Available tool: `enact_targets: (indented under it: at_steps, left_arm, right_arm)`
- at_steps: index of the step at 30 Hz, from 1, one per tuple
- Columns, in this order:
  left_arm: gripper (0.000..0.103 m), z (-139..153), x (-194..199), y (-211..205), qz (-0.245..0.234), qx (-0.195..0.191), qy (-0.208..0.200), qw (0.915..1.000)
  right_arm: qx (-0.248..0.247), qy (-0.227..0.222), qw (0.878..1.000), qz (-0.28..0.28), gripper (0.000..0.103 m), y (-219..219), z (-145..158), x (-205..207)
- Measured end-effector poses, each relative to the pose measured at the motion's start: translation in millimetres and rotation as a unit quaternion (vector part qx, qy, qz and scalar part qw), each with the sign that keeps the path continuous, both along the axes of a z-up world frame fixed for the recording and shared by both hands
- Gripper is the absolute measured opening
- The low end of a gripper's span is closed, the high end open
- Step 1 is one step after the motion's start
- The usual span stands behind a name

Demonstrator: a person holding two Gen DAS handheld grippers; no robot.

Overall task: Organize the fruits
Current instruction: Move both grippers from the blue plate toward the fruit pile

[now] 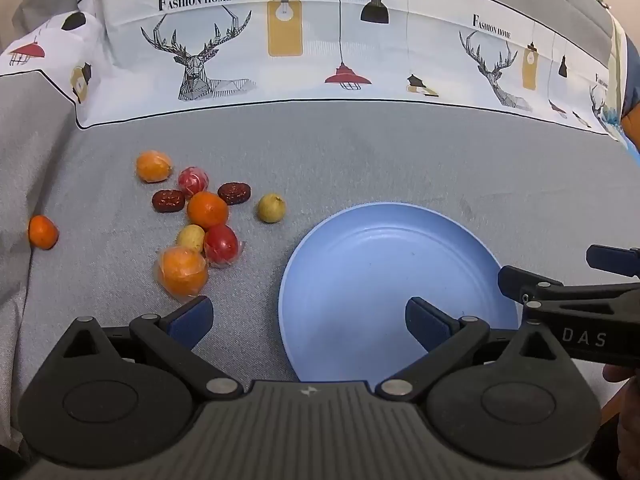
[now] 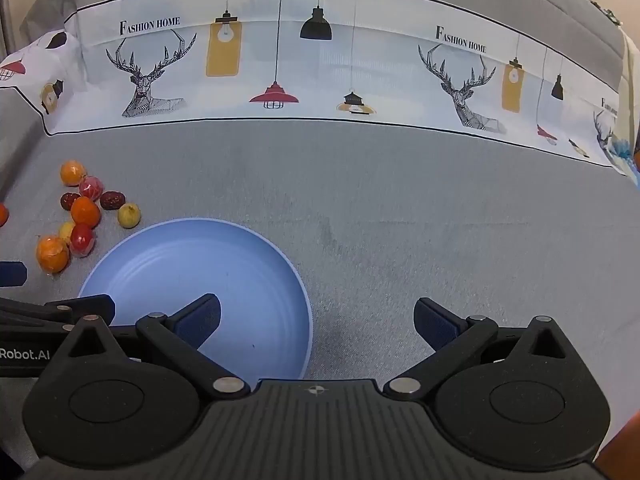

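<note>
On grey cloth, I see small loose fruits [image 1: 200,216] clustered just left of round blue plastic plate [image 1: 360,248]. L gripper [image 1: 308,320] & R gripper [image 2: 318,320]: fingers wide, holding nothing.

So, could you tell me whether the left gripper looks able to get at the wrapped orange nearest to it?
Probably yes: the left gripper is open and empty, and the wrapped orange lies just ahead of its left finger on the grey cloth, with nothing between them.

Left gripper [image 1: 308,320] jaws wide, empty, tilted down, straddling the blue plate [image 1: 360,248] left rim. Right gripper [image 2: 318,322] likewise, over its right rim.
</note>
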State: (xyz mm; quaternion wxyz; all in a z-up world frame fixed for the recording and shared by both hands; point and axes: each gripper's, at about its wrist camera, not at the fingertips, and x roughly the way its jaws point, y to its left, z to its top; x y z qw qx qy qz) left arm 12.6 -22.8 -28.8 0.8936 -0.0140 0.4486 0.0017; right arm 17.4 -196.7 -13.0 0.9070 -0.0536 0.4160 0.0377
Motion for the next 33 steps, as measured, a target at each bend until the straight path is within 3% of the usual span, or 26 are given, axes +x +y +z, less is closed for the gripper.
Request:
enact_targets:
  at_steps: [8,11,13,14,15,16,17,18,20,22,23,27,29,31,33]
  left_arm:
    - [0.102,0,0,-1,0.0,0.001,-0.002,1.0]
    - [0.102,5,-2,1,0.006,0.015,-0.021,0.9997]
    - [0.093,14,-4,7,0.019,0.028,-0.047,0.9983]
    - [0.076,18,-4,12,0.026,0.028,-0.056,0.9977]
    - [0.049,22,-4,19,0.032,0.021,-0.06,0.9975]
    - [0.036,25,0,28,0.034,0.005,-0.052,0.998]
    - [0.015,28,6,36,0.036,-0.01,-0.038,0.9986]
    - [0.012,31,13,47,0.045,-0.018,-0.024,0.9985]
    - [0.012,39,28,72,0.073,-0.018,-0.019,0.997]
    - [0.012,46,45,99,0.111,-0.021,-0.017,0.9935]
    - [0.012,47,53,117,0.135,-0.029,-0.013,0.9904]
    - [0.013,28,74,177,0.223,-0.031,0.018,0.9743]
    - [0.013,11,77,199,0.266,-0.06,0.052,0.9608]
    - [0.016,5,80,214,0.288,-0.089,0.063,0.9514]
    - [0.023,3,84,221,0.301,-0.093,0.066,0.9469]
  right_arm:
    - [0.002,0.002,1.0,0.0,0.102,0,0,0]
    - [0.003,-0.007,1.0,0.002,0.102,6,7,0]
    - [0.0,-0.015,1.0,0.004,0.1,4,3,2]
    - [0.003,-0.018,1.0,0.005,0.099,4,4,2]
    - [0.005,-0.019,1.0,0.006,0.096,4,4,2]
    - [0.007,-0.019,1.0,0.004,0.095,6,8,-2]
    - [0.01,-0.022,1.0,0.003,0.093,7,9,-1]
    - [0.014,-0.025,1.0,0.004,0.087,8,11,-1]
    - [0.025,-0.033,0.999,0.007,0.073,12,15,1]
    - [0.041,-0.039,0.998,0.013,0.051,16,20,3]
    - [0.047,-0.039,0.998,0.015,0.048,20,22,5]
    - [0.115,-0.041,0.992,0.031,0.046,34,28,6]
    - [0.127,-0.037,0.99,0.05,0.047,47,27,7]
    - [0.144,-0.034,0.986,0.077,0.047,62,29,8]
    - [0.148,-0.032,0.982,0.111,0.047,81,28,9]
